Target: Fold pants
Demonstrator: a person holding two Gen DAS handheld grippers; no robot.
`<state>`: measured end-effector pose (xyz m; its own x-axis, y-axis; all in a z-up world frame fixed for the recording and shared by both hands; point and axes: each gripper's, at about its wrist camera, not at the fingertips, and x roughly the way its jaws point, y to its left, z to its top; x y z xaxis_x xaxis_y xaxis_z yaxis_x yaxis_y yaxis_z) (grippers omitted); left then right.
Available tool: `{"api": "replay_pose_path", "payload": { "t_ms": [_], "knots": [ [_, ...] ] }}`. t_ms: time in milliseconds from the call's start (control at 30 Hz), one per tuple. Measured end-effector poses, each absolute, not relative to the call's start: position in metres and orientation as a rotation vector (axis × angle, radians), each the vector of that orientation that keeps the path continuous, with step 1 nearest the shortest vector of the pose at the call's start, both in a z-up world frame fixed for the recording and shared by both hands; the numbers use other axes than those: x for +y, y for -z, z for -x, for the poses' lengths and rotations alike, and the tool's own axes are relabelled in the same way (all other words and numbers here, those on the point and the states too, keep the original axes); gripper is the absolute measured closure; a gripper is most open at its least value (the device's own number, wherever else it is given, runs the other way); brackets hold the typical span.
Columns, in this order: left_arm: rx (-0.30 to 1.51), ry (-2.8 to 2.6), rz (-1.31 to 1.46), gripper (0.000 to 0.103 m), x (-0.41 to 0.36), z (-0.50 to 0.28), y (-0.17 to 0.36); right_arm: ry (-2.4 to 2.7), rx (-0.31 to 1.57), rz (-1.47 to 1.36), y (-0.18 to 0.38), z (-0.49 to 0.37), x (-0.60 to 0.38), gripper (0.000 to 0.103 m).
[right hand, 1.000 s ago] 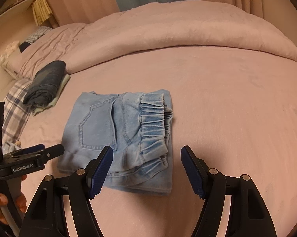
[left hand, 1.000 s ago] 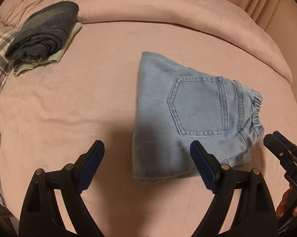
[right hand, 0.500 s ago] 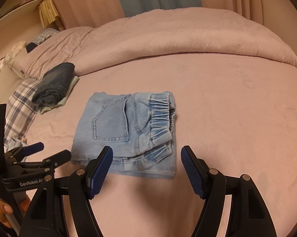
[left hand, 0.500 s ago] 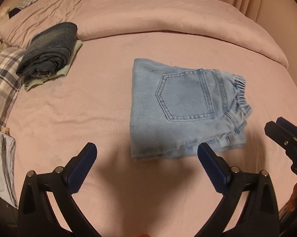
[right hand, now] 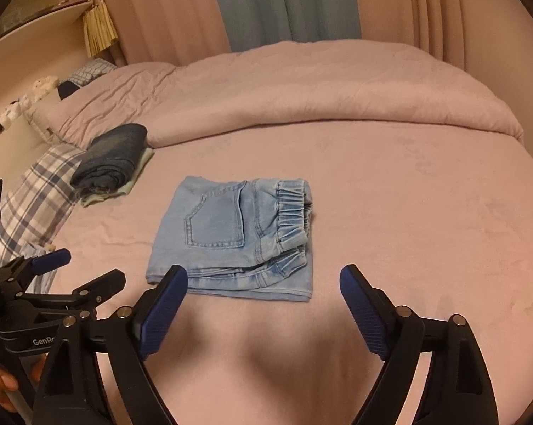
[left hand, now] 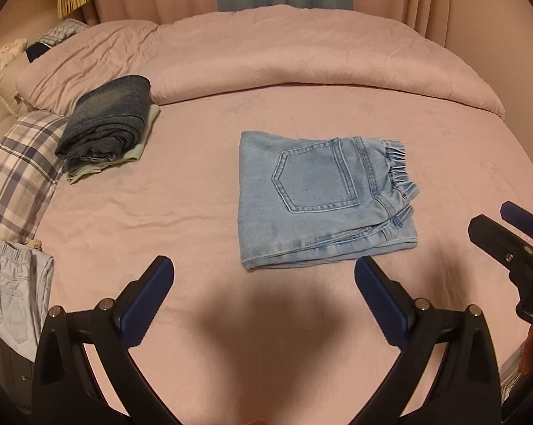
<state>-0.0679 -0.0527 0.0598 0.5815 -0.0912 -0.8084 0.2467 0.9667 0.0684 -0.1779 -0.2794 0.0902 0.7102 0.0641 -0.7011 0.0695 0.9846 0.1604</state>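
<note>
Far to my left a plaid pillow (left hand: 16, 177) lies at the edge of the bed, and a pale, light-coloured garment (left hand: 16, 301) hangs off the near side below it. Just past the pillow I see a dark folded jeans stack (left hand: 107, 124) sitting on a thin pale green cloth (left hand: 139, 145). My left gripper (left hand: 264, 272) hangs over the pink bedsheet (left hand: 160, 212) with its fingers spread wide and nothing between them; its shadow falls on the sheet beneath. In the middle of the bed, the light blue pants (left hand: 316, 202) lie folded into a compact rectangle, back pocket up, elastic waistband bunched on the right side, flat on the sheet and apart from both tools. My right gripper (right hand: 264, 279) is likewise spread wide and empty, hovering short of the pants' near edge. Behind everything a rolled pink duvet (right hand: 319, 95) runs across the bed, with curtains (right hand: 284, 3) beyond.
</note>
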Motion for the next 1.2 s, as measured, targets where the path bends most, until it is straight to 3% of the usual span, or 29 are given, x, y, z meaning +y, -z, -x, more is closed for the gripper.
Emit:
{"api": "replay_pose_path", "payload": {
  "t_ms": [1200],
  "knots": [
    [0.858,0.191,-0.168,0.001,-0.035,0.11,-0.087,0.008,0.727,-0.11,-0.115,0.22,-0.249,0.011]
  ]
}}
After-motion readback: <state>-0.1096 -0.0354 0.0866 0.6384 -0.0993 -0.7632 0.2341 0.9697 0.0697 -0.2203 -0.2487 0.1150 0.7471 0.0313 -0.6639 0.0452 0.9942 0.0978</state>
